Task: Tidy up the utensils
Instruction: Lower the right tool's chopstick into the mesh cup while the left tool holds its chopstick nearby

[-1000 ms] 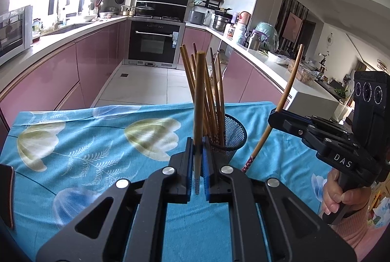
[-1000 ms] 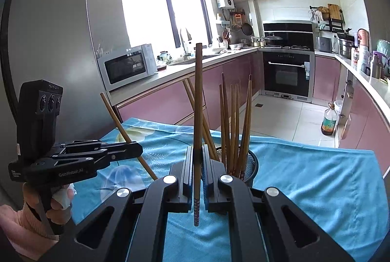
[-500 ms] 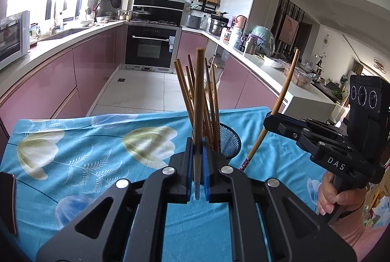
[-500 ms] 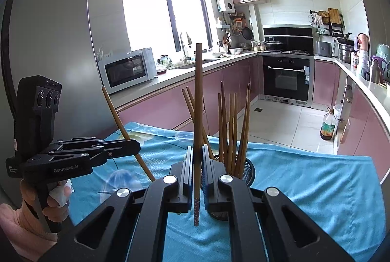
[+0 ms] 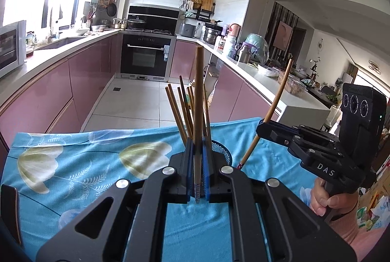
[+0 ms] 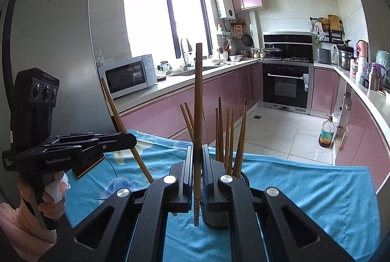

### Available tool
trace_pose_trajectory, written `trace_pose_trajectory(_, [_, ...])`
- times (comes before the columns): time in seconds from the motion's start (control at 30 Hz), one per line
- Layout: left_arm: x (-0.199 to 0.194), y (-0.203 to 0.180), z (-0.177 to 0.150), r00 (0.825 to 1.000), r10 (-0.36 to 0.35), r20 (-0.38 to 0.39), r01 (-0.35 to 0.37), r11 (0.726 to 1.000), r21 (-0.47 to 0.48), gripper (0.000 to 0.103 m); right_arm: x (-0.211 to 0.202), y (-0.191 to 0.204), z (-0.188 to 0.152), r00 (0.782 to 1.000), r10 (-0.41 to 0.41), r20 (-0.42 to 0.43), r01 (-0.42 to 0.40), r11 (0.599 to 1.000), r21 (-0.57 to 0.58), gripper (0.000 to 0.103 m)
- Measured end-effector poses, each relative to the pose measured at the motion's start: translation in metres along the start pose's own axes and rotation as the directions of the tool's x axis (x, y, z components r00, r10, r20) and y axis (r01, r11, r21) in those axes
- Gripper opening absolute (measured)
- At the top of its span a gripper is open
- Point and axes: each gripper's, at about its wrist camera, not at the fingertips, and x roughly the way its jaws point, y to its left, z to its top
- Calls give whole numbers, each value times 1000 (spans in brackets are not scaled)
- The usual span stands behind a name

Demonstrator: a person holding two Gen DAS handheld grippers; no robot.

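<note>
My left gripper [image 5: 197, 147] is shut on a brown chopstick [image 5: 198, 101] held upright, thin tip down. My right gripper [image 6: 197, 152] is shut on another brown chopstick [image 6: 198, 101], also upright. A black mesh holder [image 5: 220, 151] with several chopsticks stands on the blue cloth just beyond the left gripper; in the right wrist view the holder [image 6: 240, 176] sits right behind the right fingers. Each view shows the other gripper: the right gripper [image 5: 264, 126] at the right, the left gripper [image 6: 129, 140] at the left, each with its chopstick slanted.
The table carries a blue floral cloth [image 5: 73, 159]. A dark flat object [image 6: 87, 165] lies on it at the left. Beyond are pink kitchen cabinets [image 5: 48, 96], an oven [image 5: 146, 55], a microwave [image 6: 129, 74] and an oil bottle [image 6: 326, 133] on the floor.
Both grippers have risen and drawn closer over the mesh holder, each keeping its chopstick. The holder now sits lower and closer under the fingers in both views.
</note>
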Motion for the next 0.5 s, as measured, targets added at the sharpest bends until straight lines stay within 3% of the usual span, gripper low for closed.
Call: trace_pose_trajectory(0.5, [-8, -10, 32, 998, -10, 70, 9, 1000, 2, 8, -6, -4, 15, 999, -1, 45, 1, 1000, -5, 6])
